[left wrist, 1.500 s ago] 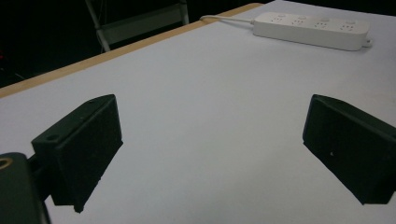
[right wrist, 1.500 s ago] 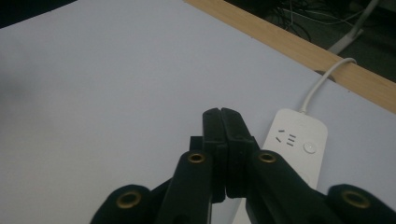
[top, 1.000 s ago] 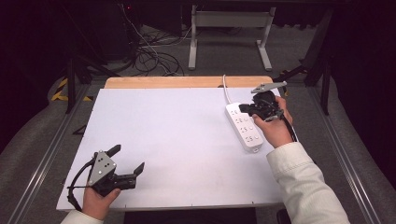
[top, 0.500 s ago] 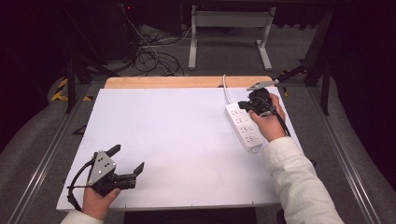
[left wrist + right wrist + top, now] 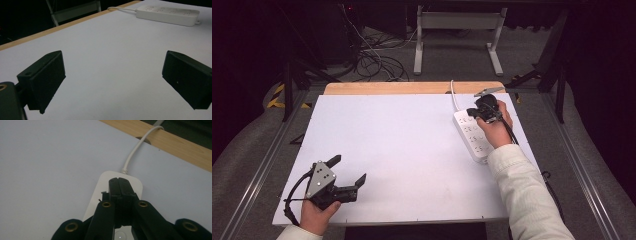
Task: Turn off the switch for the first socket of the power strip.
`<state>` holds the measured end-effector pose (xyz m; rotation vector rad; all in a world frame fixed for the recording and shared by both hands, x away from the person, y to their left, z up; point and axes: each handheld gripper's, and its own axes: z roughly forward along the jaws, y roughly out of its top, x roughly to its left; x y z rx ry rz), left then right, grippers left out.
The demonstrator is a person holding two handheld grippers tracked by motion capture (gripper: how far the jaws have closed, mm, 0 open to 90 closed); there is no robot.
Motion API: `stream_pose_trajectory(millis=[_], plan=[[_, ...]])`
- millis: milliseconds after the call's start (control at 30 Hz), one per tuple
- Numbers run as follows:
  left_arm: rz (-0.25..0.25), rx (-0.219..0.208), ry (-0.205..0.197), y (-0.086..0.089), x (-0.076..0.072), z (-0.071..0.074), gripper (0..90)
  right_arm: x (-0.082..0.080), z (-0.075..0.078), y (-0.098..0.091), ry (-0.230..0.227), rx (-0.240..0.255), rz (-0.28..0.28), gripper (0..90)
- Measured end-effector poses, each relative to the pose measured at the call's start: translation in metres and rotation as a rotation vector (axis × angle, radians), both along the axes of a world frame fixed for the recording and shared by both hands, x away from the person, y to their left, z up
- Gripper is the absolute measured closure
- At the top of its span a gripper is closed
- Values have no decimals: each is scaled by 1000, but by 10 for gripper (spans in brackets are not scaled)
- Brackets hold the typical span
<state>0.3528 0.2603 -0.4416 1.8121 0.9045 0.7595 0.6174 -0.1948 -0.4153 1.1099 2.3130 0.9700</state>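
Over the power strip's (image 5: 113, 195) cord end, right claw (image 5: 118, 180) is pressed together; left claw (image 5: 348, 171) spread, holding nothing.

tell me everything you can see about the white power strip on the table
The power strip is a long, flat white bar, seemingly plastic, with rounded corners and rows of sockets on top. It lies flat on the white table top near its right edge, running diagonally. A white cord leaves its far end and passes over the wooden edge. The right gripper, jaws shut, is over that cord end; whether it touches is unclear.
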Motion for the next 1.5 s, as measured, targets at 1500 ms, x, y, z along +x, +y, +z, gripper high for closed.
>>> stream_pose_trajectory(millis=[1500], plan=[[-5,3,11,0,1,-1,51,19,-29,2,45,-74,-68,900]])
